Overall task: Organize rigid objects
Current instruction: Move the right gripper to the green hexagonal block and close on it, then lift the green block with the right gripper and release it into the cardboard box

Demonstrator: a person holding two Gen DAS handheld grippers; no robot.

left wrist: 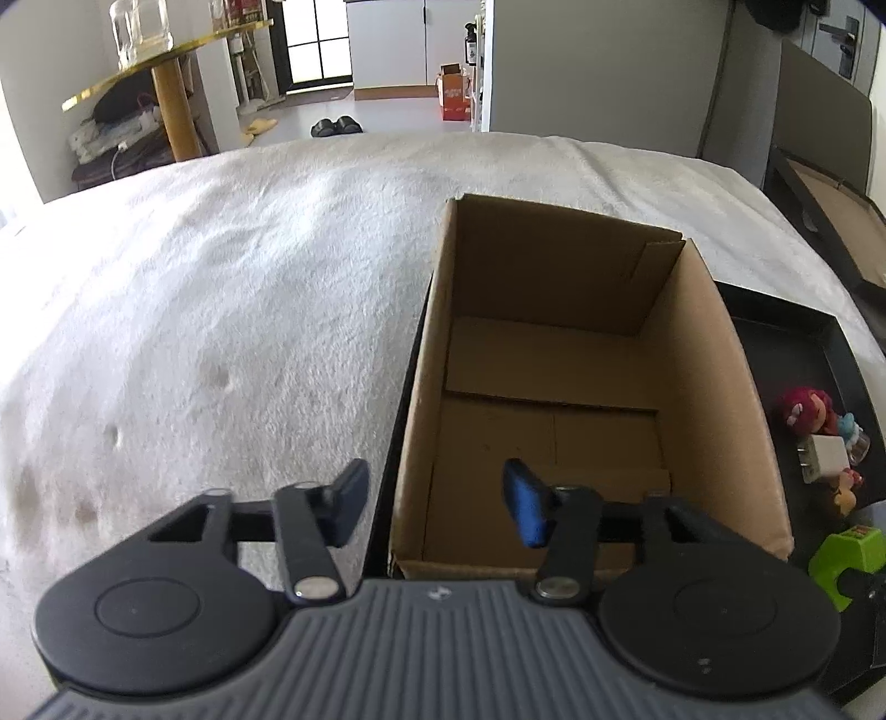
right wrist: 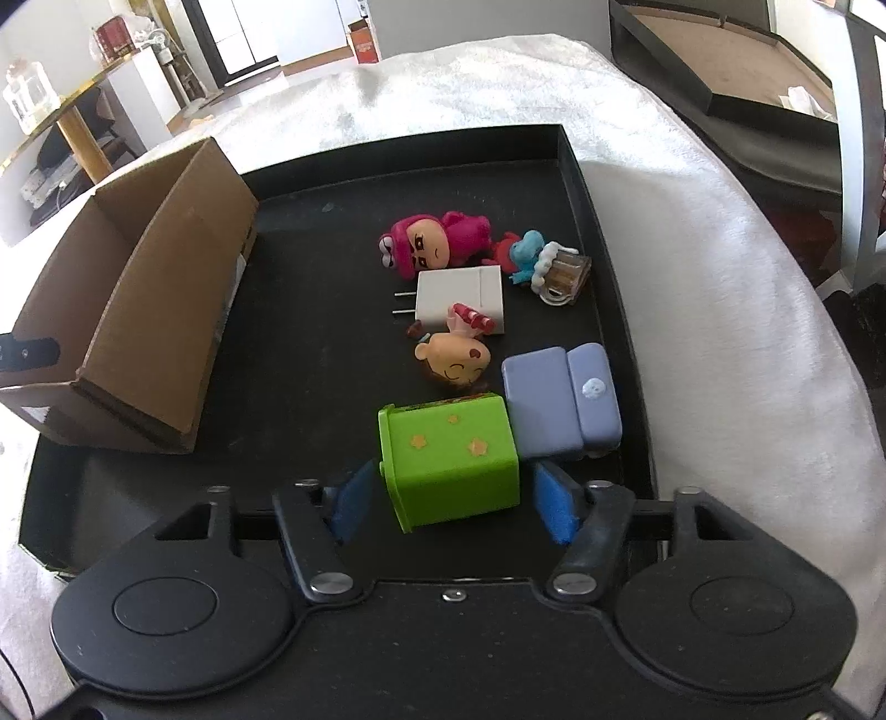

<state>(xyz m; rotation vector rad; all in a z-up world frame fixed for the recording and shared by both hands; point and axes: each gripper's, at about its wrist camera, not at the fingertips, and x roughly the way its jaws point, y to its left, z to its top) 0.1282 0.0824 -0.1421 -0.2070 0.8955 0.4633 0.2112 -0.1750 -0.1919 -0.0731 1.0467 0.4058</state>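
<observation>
An open, empty cardboard box (left wrist: 559,387) stands on a black tray (right wrist: 310,310); it also shows in the right wrist view (right wrist: 149,310). My left gripper (left wrist: 437,498) is open and empty, straddling the box's near left wall. On the tray lie a green toy block (right wrist: 448,459), a lavender block (right wrist: 559,404), a white charger plug (right wrist: 459,299), a pink figure (right wrist: 432,243), a blue-and-red figure (right wrist: 526,255) and an orange-headed figure (right wrist: 454,360). My right gripper (right wrist: 451,498) is open, its blue pads on either side of the green block without clamping it.
The tray rests on a white fluffy blanket (left wrist: 221,288). A dark low table (right wrist: 747,83) stands at the right. A gold-edged side table with a glass jar (left wrist: 138,27) stands far left. Shoes and an orange box lie on the floor beyond.
</observation>
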